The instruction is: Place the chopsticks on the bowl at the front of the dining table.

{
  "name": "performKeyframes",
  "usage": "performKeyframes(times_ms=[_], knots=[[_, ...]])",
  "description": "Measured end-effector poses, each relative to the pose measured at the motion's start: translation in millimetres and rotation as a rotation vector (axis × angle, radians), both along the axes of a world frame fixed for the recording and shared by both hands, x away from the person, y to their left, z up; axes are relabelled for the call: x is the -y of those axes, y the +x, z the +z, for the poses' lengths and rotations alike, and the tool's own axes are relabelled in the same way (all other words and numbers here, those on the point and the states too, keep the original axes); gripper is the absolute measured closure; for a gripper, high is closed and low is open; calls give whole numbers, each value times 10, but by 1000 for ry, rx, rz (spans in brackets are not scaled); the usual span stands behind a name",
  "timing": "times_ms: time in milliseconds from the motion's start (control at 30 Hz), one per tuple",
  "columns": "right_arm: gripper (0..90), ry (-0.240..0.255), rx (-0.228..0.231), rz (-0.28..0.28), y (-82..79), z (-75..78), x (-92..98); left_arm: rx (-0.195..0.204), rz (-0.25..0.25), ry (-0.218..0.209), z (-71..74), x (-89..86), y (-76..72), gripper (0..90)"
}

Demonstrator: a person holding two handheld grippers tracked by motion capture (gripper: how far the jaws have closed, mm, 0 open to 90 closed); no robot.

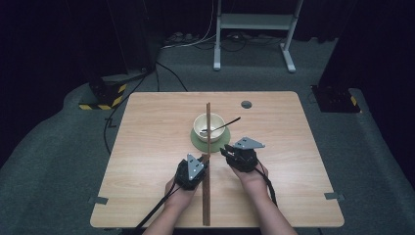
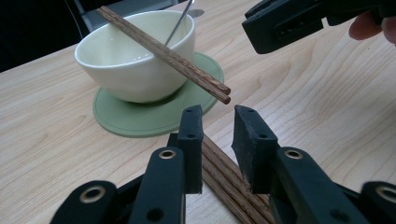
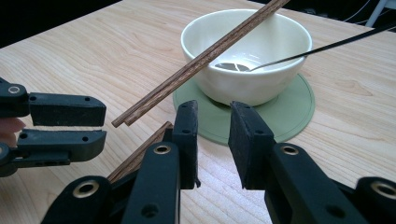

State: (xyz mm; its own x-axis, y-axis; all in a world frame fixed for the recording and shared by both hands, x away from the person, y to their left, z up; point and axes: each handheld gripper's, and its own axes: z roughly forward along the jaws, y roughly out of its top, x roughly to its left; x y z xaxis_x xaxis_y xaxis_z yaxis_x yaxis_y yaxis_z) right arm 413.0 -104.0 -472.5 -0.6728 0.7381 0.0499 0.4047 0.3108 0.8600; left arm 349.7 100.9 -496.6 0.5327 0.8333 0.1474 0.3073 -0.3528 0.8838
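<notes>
Lying across bowl [image 1: 209,127], chopsticks [image 1: 208,129] pointing away

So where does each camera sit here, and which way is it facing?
High view: above the person's table edge, looking forward and down; both forearms, left tongs, right tongs.
Left gripper view: rides left tongs, facing the bowl.
Right gripper view: rides right tongs, facing the bowl.
Shared: bowl, chopsticks, green coaster.

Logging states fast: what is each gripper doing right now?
Left gripper: open, empty, above the brown wooden chopsticks on the table.
Right gripper: open, empty.
</notes>
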Motion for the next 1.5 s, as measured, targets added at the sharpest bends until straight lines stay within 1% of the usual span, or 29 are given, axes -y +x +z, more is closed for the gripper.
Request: performKeyframes(times_ms=[133, 233, 300, 367, 433, 500, 600, 800, 900, 933, 967, 1033, 1067, 1100, 1133, 1167, 1200, 1233, 1300, 1333, 1367, 1433, 1467, 1500], knots=[[728, 2, 3, 0, -3, 8, 2, 3, 5, -13, 6, 1, 7, 747], [728, 3, 1, -1, -3, 8, 0, 3, 5, -8, 9, -3, 26, 759], [728, 2, 2, 0, -2, 7, -1, 0, 11, -15, 8, 1, 36, 761], [728, 2, 2, -1, -3, 9, 0, 3, 7, -2, 15, -5, 51, 763], [728, 1, 5, 0, 0, 9, 3, 0, 7, -9, 13, 1, 61, 764], [728, 3, 4, 1, 1, 8, 4, 3, 7, 0, 14, 4, 70, 764], [728, 2, 4, 1, 1, 8, 3, 2, 9, -5, 13, 12, 79, 765], [726, 1, 3, 0, -5, 8, 2, 4, 7, 4, 21, -7, 75, 762], [721, 8, 6, -1, -12, 12, 0, 14, 7, -8, 30, -42, 43, 757], [721, 13, 2, -1, -16, 16, -4, 16, 17, -15, 39, -64, 43, 757], [722, 11, 5, 6, -13, 18, -5, 23, 21, -16, 56, -103, 66, 761], [734, 14, 0, 12, 5, 23, -34, 20, 26, -42, 94, -192, 166, 797], [771, 14, -7, 17, 25, 33, -55, 2, 39, -78, 104, -211, 230, 817], [840, 23, 2, 23, 57, 39, -80, -4, 39, -80, 119, -237, 315, 843], [898, 32, -2, 26, 86, 43, -107, -21, 43, -91, 126, -247, 398, 860], [900, 31, 6, 21, 123, 38, -144, -31, 45, -105, 131, -248, 473, 877], [900, 18, 3, 17, 169, 33, -184, -35, 50, -112, 137, -240, 535, 888], [900, 16, 2, 12, 216, 22, -227, -41, 48, -118, 144, -227, 589, 893], [900, -16, -10, 4, 290, 9, -314, -45, 45, -124, 148, -194, 671, 895], [900, -28, 2, -1, 329, -1, -348, -49, 45, -128, 145, -176, 705, 895], [900, -34, -6, -5, 359, -6, -374, -50, 48, -130, 141, -158, 732, 895], [900, -47, -4, -17, 403, -23, -420, -55, 47, -131, 133, -128, 774, 895], [900, -50, -11, -17, 419, -33, -433, -56, 45, -135, 128, -113, 788, 895], [900, -55, -8, -16, 429, -45, -446, -57, 45, -138, 123, -98, 798, 895]])
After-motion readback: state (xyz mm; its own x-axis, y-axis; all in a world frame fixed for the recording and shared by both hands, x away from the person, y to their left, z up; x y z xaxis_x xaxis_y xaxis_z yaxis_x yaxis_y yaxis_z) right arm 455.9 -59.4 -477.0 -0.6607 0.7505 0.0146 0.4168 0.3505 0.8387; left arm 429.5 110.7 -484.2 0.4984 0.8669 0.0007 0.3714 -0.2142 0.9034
